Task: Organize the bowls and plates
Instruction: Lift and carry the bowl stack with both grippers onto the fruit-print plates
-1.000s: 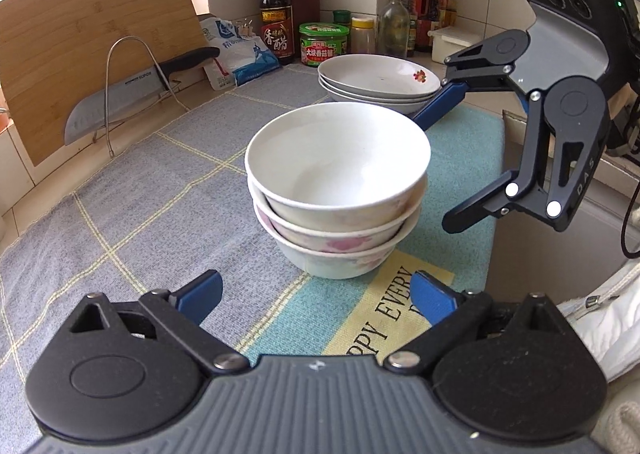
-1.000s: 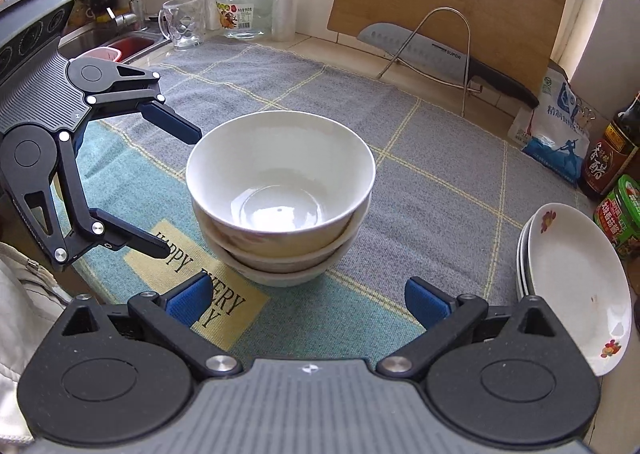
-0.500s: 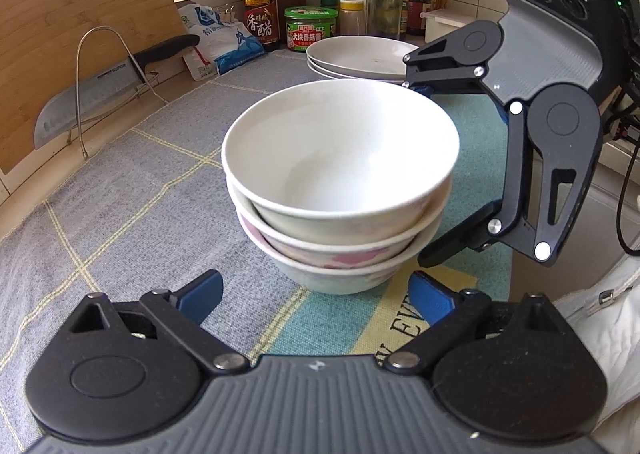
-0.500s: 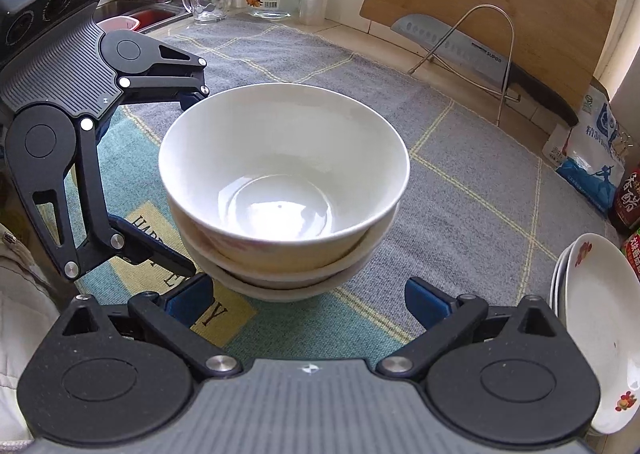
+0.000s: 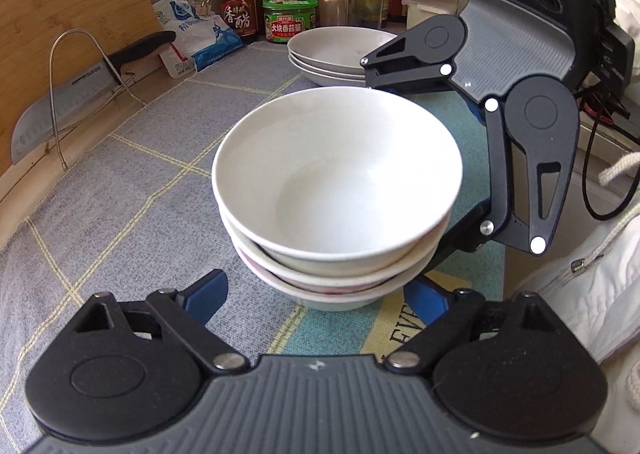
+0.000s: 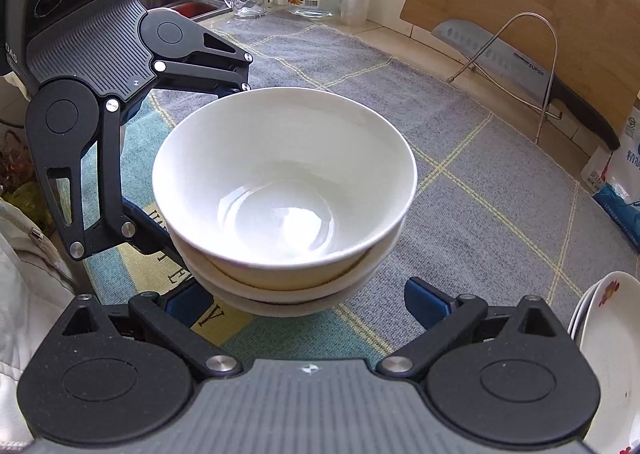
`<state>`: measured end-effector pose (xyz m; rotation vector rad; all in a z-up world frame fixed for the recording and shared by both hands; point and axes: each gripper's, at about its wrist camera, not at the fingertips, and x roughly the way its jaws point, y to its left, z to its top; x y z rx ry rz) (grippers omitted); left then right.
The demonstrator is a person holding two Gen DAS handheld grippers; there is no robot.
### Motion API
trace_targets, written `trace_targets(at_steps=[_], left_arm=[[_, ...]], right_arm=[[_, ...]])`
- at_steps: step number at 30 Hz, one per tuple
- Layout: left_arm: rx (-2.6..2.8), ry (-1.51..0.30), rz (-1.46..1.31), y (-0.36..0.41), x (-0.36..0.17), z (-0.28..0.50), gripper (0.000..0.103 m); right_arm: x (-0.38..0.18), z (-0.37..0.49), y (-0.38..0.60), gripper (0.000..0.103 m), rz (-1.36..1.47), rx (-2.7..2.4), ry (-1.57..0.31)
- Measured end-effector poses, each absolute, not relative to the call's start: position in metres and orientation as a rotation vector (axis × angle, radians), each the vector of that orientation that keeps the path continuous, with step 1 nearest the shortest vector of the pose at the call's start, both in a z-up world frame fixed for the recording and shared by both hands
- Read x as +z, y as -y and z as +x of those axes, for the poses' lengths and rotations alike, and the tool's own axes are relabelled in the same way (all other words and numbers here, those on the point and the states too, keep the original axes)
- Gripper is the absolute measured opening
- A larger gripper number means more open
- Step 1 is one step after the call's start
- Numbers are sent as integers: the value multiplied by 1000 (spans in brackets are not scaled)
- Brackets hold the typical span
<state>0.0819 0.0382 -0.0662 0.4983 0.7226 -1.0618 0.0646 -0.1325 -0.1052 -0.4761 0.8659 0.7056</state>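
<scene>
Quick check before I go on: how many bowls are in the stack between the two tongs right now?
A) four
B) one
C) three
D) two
C: in the left wrist view the stack of bowls shows three nested rims, a plain white bowl on top and two pink-patterned ones under it.

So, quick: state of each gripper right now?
Left gripper: closing around the bowl stack, pads not pressing it.
Right gripper: open either side of the stack, holding nothing.
</scene>
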Motion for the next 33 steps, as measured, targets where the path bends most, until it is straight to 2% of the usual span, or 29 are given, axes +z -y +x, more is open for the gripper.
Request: trace_targets(at_steps=[8,12,33], left_arm=[[-1142,-704,556,-36,-64,86,87],[-1176,-701,572,-35,-65,87,82],[-1268,-682,575,-34,-69,100,87]], right_arm=[[-101,67,129,94,-511,776,-866],[-99,67,129,89,-527,813,-859],[-100,78,125,89,-519,847,-891]])
